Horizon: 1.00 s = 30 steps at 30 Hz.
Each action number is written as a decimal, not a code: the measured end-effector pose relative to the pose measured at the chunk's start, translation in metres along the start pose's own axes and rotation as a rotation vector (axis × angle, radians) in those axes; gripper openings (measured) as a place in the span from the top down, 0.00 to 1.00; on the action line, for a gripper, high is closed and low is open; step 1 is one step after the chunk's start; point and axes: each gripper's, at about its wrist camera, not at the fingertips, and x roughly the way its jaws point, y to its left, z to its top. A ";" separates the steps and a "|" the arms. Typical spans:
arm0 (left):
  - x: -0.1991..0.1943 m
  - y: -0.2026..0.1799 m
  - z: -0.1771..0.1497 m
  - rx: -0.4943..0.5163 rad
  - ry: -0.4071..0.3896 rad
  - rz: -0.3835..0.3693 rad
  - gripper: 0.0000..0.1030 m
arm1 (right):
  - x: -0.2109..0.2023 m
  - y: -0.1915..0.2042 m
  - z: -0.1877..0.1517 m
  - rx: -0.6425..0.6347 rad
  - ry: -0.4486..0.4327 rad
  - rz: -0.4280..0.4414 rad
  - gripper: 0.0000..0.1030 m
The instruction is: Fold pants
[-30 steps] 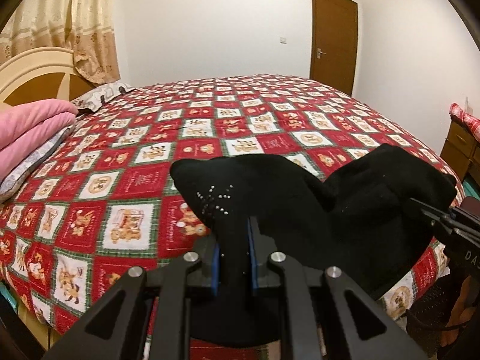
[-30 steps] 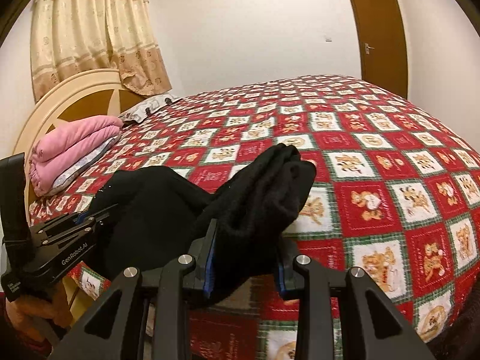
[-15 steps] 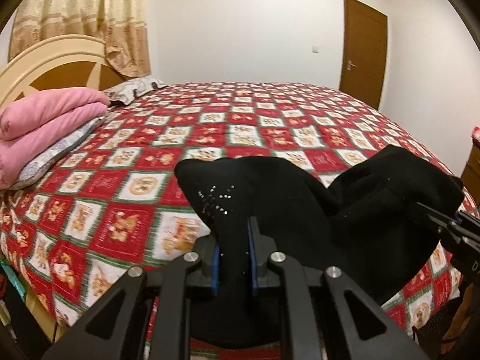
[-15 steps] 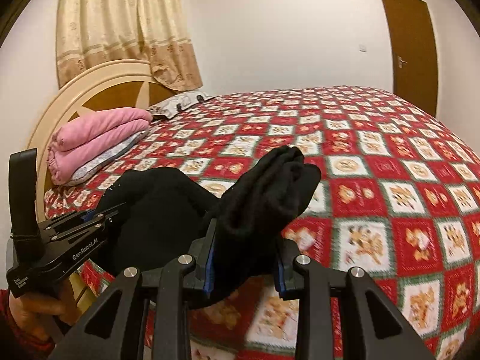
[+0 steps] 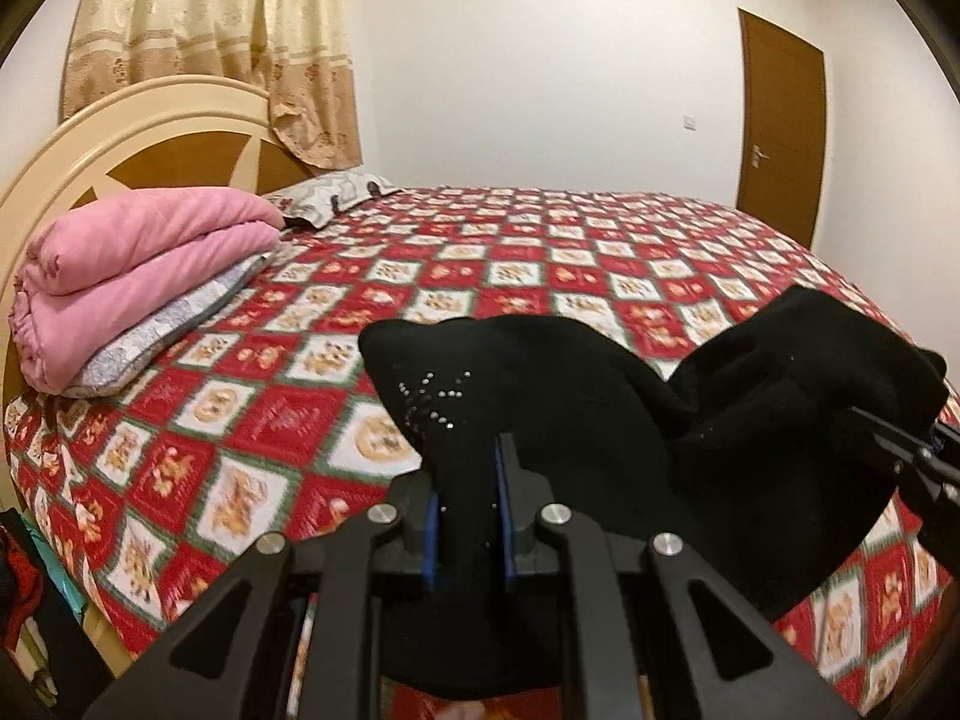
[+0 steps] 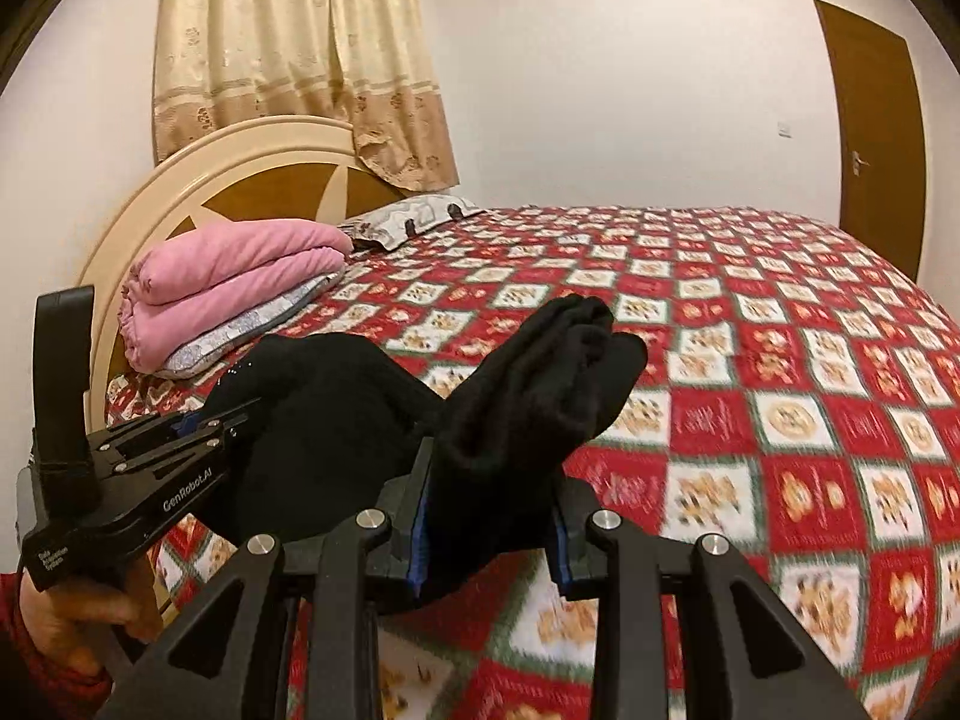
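The black pants with small silver studs hang bunched between both grippers above the near edge of the bed. My left gripper is shut on one end of the pants. My right gripper is shut on the other end, a thick folded bunch. In the right wrist view the left gripper is at the left, held by a hand in a red sleeve. In the left wrist view the right gripper shows at the right edge.
The bed has a red patchwork quilt. A folded pink blanket lies on a grey pillow by the cream headboard. A brown door is at the far right. A curtain hangs behind the headboard.
Both grippers have swung left towards the headboard and risen a little, carrying the pants. The pink blanket and headboard now show more fully. The grips are unchanged.
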 end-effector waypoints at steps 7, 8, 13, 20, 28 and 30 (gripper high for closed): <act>0.018 0.024 0.028 -0.031 -0.048 0.038 0.85 | 0.033 0.008 0.029 -0.008 -0.034 0.018 0.69; 0.019 0.025 0.030 -0.031 -0.053 0.043 0.85 | 0.037 0.009 0.032 -0.011 -0.038 0.020 0.69; 0.037 0.029 0.042 -0.022 -0.074 0.088 0.85 | 0.062 0.006 0.038 -0.016 -0.042 0.017 0.69; 0.073 0.026 0.016 -0.037 0.046 0.057 0.85 | 0.107 -0.025 0.005 0.018 0.094 -0.009 0.69; 0.108 0.033 -0.015 -0.077 0.193 0.033 0.83 | 0.141 -0.051 -0.025 0.051 0.222 -0.023 0.69; 0.111 0.028 -0.018 -0.039 0.200 0.044 0.82 | 0.147 -0.051 -0.028 0.046 0.241 -0.032 0.69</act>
